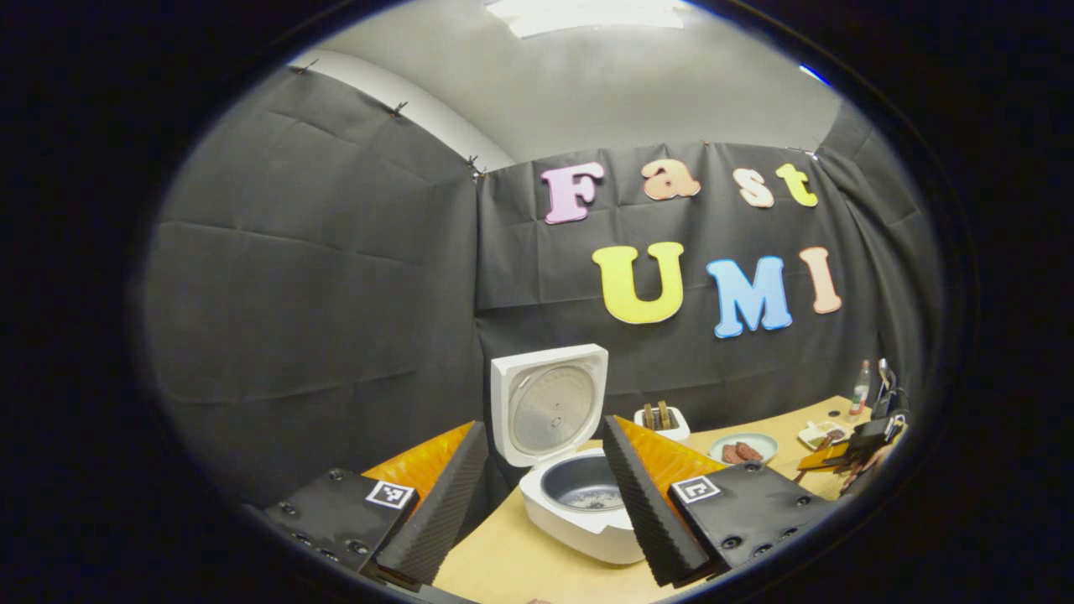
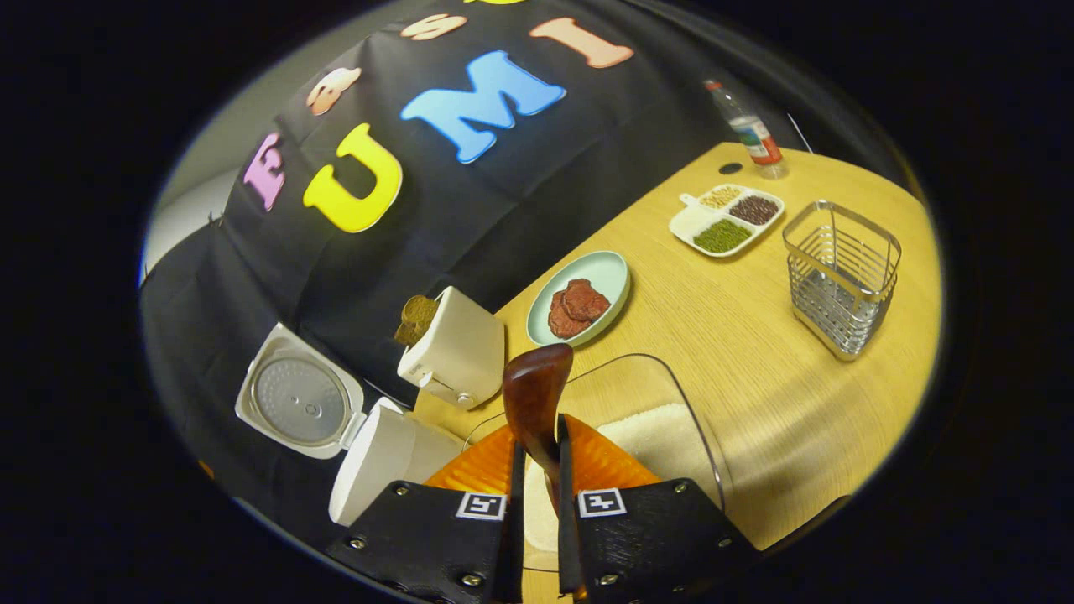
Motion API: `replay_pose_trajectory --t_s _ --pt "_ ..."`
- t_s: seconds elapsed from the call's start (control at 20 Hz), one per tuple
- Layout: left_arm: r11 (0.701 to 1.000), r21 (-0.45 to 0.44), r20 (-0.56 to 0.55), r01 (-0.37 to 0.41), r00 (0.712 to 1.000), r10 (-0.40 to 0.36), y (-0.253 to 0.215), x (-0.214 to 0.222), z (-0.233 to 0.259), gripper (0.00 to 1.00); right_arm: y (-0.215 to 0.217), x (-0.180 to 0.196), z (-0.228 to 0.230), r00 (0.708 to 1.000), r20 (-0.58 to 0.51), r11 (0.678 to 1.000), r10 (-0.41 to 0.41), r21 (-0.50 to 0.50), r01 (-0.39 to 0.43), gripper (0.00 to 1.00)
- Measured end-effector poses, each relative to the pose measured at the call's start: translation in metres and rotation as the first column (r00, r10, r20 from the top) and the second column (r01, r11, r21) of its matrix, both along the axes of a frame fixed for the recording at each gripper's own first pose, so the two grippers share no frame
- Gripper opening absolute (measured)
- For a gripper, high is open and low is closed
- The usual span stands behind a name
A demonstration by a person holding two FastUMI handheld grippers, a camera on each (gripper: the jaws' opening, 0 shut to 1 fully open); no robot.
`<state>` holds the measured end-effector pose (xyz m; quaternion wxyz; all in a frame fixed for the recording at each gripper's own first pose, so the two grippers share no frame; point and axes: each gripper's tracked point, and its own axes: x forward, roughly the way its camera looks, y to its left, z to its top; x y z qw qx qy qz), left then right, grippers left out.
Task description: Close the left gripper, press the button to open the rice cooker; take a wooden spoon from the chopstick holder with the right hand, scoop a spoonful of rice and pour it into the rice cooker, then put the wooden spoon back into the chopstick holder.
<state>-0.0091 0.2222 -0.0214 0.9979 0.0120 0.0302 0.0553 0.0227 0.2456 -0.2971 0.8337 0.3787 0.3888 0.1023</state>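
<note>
Right hand-held gripper (image 2: 537, 495) tilted, aimed across worktop (image 2: 755, 394), fingers clamped on wooden spoon (image 2: 535, 394); spoon bowl pokes up ahead, above clear container of rice (image 2: 663, 428). Left hand-held gripper (image 1: 537, 495) level, fingers spread wide, nothing between; rice cooker (image 1: 579, 495) just ahead near worktop's left end, lid (image 1: 550, 403) up, grains in pot. Right gripper view adds wire chopstick holder (image 2: 841, 277) toward right edge, toaster (image 2: 453, 348), plate of meat (image 2: 581, 298), divided tray (image 2: 727, 220), bottle (image 2: 751, 134) at far edge.
</note>
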Motion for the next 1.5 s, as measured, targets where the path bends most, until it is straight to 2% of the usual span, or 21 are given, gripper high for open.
replay_pose_trajectory --t_s 0.1,0.25,0.35,0.4,0.45,0.6,0.65,0.7,0.9,1.0,1.05,1.1,1.2,1.25,1.3,1.45,1.5 --pt "1.0 0.007 0.0 0.008 1.0 -0.008 -0.005 0.003 0.002 1.0 -0.009 0.002 0.002 0.999 -0.035 0.997 -0.033 0.072 0.036 0.17" --pt "1.0 0.008 -0.001 0.017 1.0 -0.017 -0.012 0.007 0.002 0.91 -0.017 0.009 0.018 0.996 -0.048 0.983 -0.074 0.164 0.081 0.17" --pt "1.0 -0.002 0.0 0.023 1.0 -0.023 -0.017 0.008 0.002 0.91 -0.024 0.014 0.03 0.994 -0.052 0.97 -0.098 0.22 0.108 0.17" --pt "1.0 -0.004 0.004 0.025 1.0 -0.025 -0.02 0.008 0.003 0.95 -0.026 0.017 0.037 0.992 -0.056 0.96 -0.109 0.251 0.12 0.17" --pt "1.0 -0.005 0.006 0.027 1.0 -0.026 -0.021 0.009 0.004 0.95 -0.027 0.019 0.043 0.991 -0.062 0.95 -0.12 0.284 0.133 0.17" --pt "1.0 -0.004 0.011 0.025 1.0 -0.025 -0.022 0.01 0.005 0.95 -0.028 0.027 0.064 0.986 -0.079 0.907 -0.147 0.387 0.166 0.17" --pt "1.0 -0.007 0.012 0.021 1.0 -0.021 -0.022 0.009 0.006 1.0 -0.026 0.03 0.071 0.985 -0.085 0.891 -0.151 0.421 0.173 0.17" --pt "1.0 -0.011 0.015 0.018 1.0 -0.018 -0.02 0.008 0.007 0.95 -0.025 0.033 0.077 0.983 -0.091 0.874 -0.157 0.451 0.181 0.17" --pt "1.0 -0.014 0.013 -0.002 1.0 0.002 -0.011 0.004 0.004 0.95 -0.011 0.042 0.098 0.978 -0.13 0.802 -0.162 0.56 0.207 0.17" --pt "1.0 -0.014 0.012 -0.018 1.0 0.018 -0.003 0.001 0.003 1.0 -0.002 0.046 0.107 0.979 -0.133 0.786 -0.152 0.585 0.201 0.17" --pt "1.0 -0.016 0.01 -0.025 1.0 0.025 0.001 -0.001 0.002 1.0 0.004 0.047 0.111 0.981 -0.13 0.782 -0.143 0.593 0.193 0.17" --pt "0.999 -0.017 0.008 -0.033 0.999 0.033 0.005 -0.004 0.001 0.96 0.012 0.048 0.117 0.983 -0.127 0.778 -0.132 0.601 0.182 0.17" --pt "0.998 -0.015 0.003 -0.053 0.999 0.053 0.014 -0.01 -0.002 0.96 0.028 0.051 0.127 0.987 -0.12 0.766 -0.11 0.622 0.161 0.17" --pt "0.998 -0.014 0.0 -0.062 0.998 0.062 0.019 -0.013 -0.004 1.0 0.037 0.053 0.131 0.988 -0.119 0.758 -0.098 0.634 0.152 0.17" --pt "0.997 -0.013 -0.002 -0.072 0.997 0.072 0.024 -0.016 -0.004 0.96 0.048 0.054 0.135 0.989 -0.117 0.749 -0.087 0.647 0.142 0.17" --pt "0.994 -0.017 -0.016 -0.105 0.994 0.105 0.04 -0.029 -0.012 0.96 0.078 0.059 0.144 0.992 -0.114 0.735 -0.053 0.668 0.116 0.17" --pt "0.993 -0.02 -0.022 -0.117 0.993 0.117 0.045 -0.033 -0.014 0.92 0.087 0.06 0.145 0.993 -0.112 0.736 -0.042 0.669 0.107 0.17"
